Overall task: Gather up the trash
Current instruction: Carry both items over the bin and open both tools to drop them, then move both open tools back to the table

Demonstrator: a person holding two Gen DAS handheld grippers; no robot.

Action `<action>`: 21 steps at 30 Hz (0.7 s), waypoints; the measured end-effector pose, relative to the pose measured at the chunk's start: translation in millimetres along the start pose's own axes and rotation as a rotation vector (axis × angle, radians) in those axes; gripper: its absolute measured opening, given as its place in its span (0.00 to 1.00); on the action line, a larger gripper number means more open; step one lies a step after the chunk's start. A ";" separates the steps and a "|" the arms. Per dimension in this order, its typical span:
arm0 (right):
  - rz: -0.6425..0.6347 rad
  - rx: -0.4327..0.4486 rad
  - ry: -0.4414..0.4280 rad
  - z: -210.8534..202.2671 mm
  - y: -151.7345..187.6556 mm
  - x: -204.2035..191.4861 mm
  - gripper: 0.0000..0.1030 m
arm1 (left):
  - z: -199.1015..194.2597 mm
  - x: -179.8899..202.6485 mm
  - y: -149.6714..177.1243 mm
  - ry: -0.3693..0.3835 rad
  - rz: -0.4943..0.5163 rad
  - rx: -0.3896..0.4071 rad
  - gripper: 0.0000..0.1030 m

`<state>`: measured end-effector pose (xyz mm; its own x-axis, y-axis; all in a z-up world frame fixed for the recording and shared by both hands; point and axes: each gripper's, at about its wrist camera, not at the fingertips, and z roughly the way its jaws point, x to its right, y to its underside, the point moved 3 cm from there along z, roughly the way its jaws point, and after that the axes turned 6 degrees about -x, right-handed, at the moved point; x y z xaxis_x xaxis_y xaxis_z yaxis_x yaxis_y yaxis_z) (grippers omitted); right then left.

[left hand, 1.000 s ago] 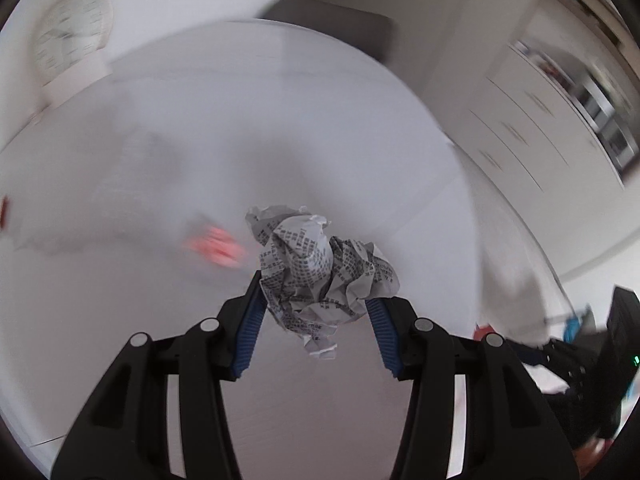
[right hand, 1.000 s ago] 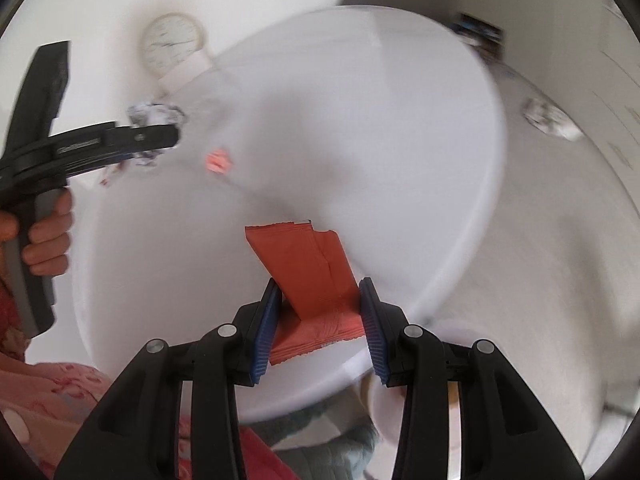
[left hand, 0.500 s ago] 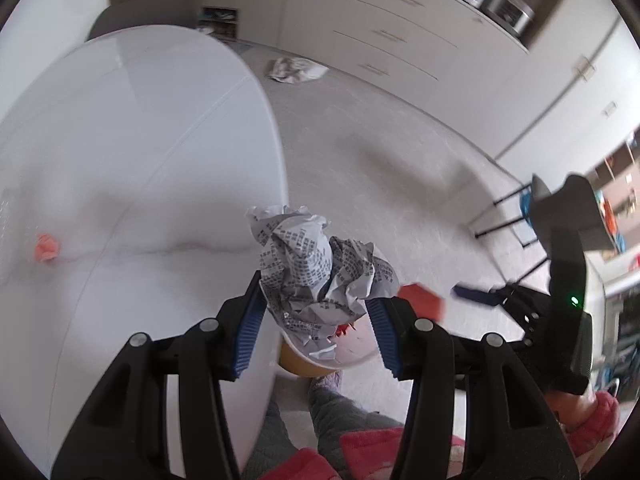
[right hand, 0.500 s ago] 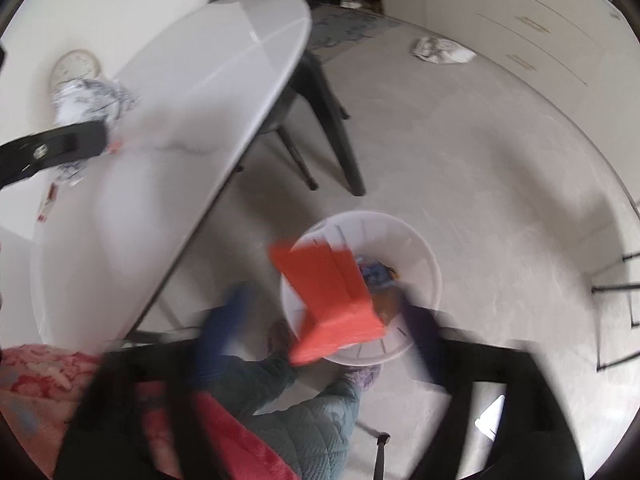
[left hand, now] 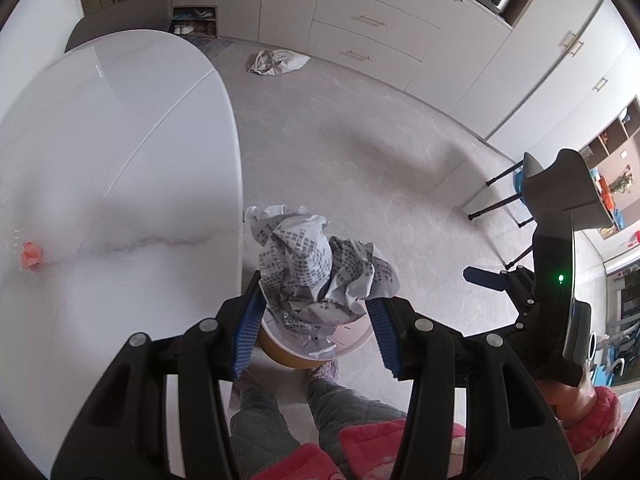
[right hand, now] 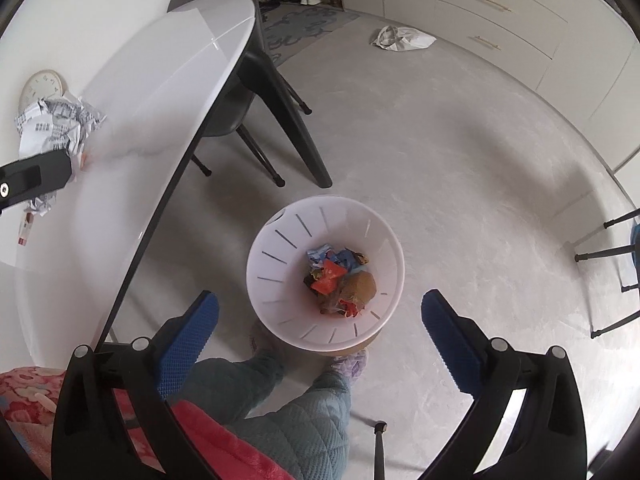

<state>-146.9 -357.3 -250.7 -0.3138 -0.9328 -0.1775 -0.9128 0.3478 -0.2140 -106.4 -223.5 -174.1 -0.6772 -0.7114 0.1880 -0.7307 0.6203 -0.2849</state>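
My left gripper is shut on a crumpled printed newspaper ball, held past the table edge above the white trash bin. The ball also shows in the right wrist view. My right gripper is open and empty, just above the white slotted bin. Red paper lies among several scraps at the bin's bottom. A small pink scrap lies on the white table.
A crumpled bag lies on the floor near the drawers. A dark chair stands under the table's far end. My legs and slippers are beside the bin. A clock leans by the wall.
My right gripper swung off the table over the bin, opened and dropped the red paper into it. My left gripper carried the newspaper ball from above the table to the bin.
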 end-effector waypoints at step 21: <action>0.057 0.009 0.011 0.9 5.4 19.4 0.98 | 2.9 10.1 -0.2 0.005 0.072 -0.005 0.92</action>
<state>-157.7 -373.4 -256.1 -0.3684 -0.9123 -0.1787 -0.8909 0.4014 -0.2126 -112.9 -231.8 -174.9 -0.7282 -0.6634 0.1721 -0.6808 0.6712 -0.2932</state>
